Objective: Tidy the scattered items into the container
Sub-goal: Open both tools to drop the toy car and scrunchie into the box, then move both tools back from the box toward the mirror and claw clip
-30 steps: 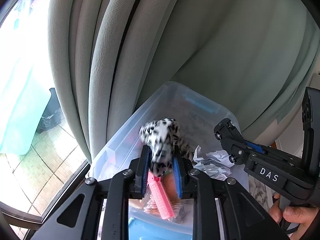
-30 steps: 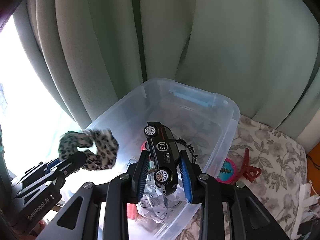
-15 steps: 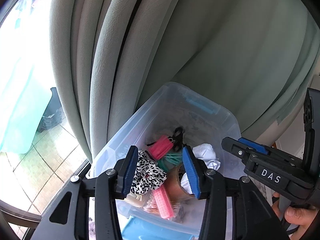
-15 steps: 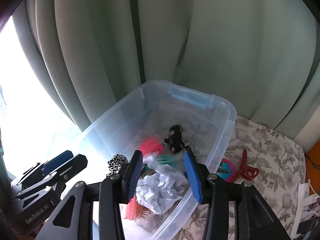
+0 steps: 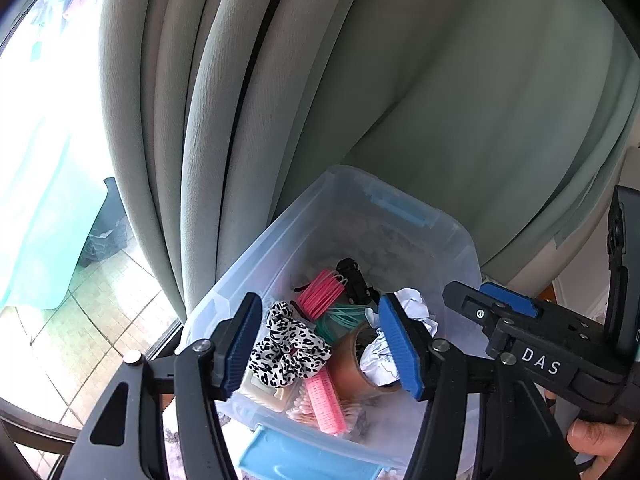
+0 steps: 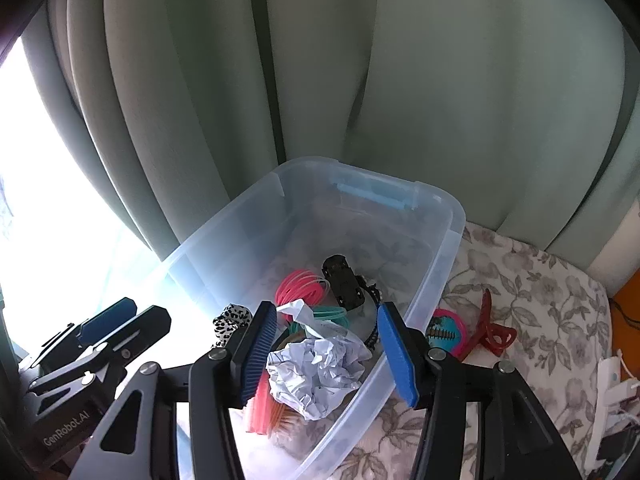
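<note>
Both jaw pairs are seen opening, nothing gripped, as the left gripper (image 5: 320,344) and right gripper (image 6: 326,354) are held above the clear container (image 6: 448,240). Inside it, the leopard-print scrunchie (image 5: 286,346) and crumpled paper (image 6: 316,372) are seen nearest, the black toy car (image 6: 343,282) farther back, before the grey-green curtain (image 6: 440,80).

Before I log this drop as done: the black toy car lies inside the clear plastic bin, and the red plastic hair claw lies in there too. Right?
Not quite. The red plastic hair claw lies outside the clear plastic bin, on the floral cloth beside it, as the right wrist view shows. The black toy car does lie inside the bin.
</note>
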Available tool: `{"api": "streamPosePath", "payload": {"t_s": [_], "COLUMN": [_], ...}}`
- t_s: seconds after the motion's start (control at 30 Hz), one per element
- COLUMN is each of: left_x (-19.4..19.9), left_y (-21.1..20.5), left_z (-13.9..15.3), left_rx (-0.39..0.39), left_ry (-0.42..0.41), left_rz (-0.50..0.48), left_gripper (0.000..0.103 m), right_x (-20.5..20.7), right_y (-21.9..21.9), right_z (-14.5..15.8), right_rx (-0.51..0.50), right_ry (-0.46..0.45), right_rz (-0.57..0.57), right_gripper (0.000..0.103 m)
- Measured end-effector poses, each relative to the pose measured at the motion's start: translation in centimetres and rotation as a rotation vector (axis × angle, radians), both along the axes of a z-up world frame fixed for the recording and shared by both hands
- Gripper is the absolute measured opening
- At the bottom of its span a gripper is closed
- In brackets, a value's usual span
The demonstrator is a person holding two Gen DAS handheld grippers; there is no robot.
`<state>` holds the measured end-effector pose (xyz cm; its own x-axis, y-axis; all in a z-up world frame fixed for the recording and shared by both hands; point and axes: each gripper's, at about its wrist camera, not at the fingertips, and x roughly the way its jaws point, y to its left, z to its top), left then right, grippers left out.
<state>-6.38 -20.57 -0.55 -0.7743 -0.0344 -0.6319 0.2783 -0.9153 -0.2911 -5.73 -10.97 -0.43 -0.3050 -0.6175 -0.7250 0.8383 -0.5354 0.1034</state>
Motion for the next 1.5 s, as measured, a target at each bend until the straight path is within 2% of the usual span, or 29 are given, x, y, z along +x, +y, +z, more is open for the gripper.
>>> {"api": "streamPosePath", "payload": {"t_s": [0.27,0.67,0.73,0.77,0.97,1.1,1.27,1.5], "left_x": [0.6,1.4,1.5,1.5,0.8,-0.2,-1.9,-4.1], "left_y": [1.8,7.8,8.9,9.5,13.4,16.3,19.2,21.3], "left_z": [1.4,4.0,4.3,4.5,4.8,4.2,2.5,-0.3], "left_rx": [-0.024,-0.099,-0.107,-0.113,-0.15,-0.17,-0.181,-0.181], "left_ry": [0.013,0.046,0.05,0.052,0.059,0.039,-0.008,-0.072], "left_rz": [-0.004,-0.093,-0.11,-0.12,-0.187,-0.247,-0.308,-0.34], "left_gripper": [0.072,0.072,0.072,0.072,0.072,0.072,0.072,0.072], "right_x": [-0.3,-1.4,-2.0,-2.3,-4.4,-6.6,-9.0,-11.3], "right_y": [2.4,9.0,10.3,11.0,15.4,17.7,20.0,21.5], "right_z": [0.7,2.9,2.9,3.0,2.9,1.8,0.0,-2.5], "right_rx": [-0.034,-0.119,-0.133,-0.139,-0.185,-0.187,-0.177,-0.138], "right_ry": [-0.002,0.017,0.012,0.009,-0.019,-0.049,-0.096,-0.143], "right_rz": [-0.011,-0.083,-0.114,-0.126,-0.202,-0.26,-0.314,-0.343], "right_gripper": [0.063,0.088,0.097,0.099,0.1,0.1,0.1,0.1]}}
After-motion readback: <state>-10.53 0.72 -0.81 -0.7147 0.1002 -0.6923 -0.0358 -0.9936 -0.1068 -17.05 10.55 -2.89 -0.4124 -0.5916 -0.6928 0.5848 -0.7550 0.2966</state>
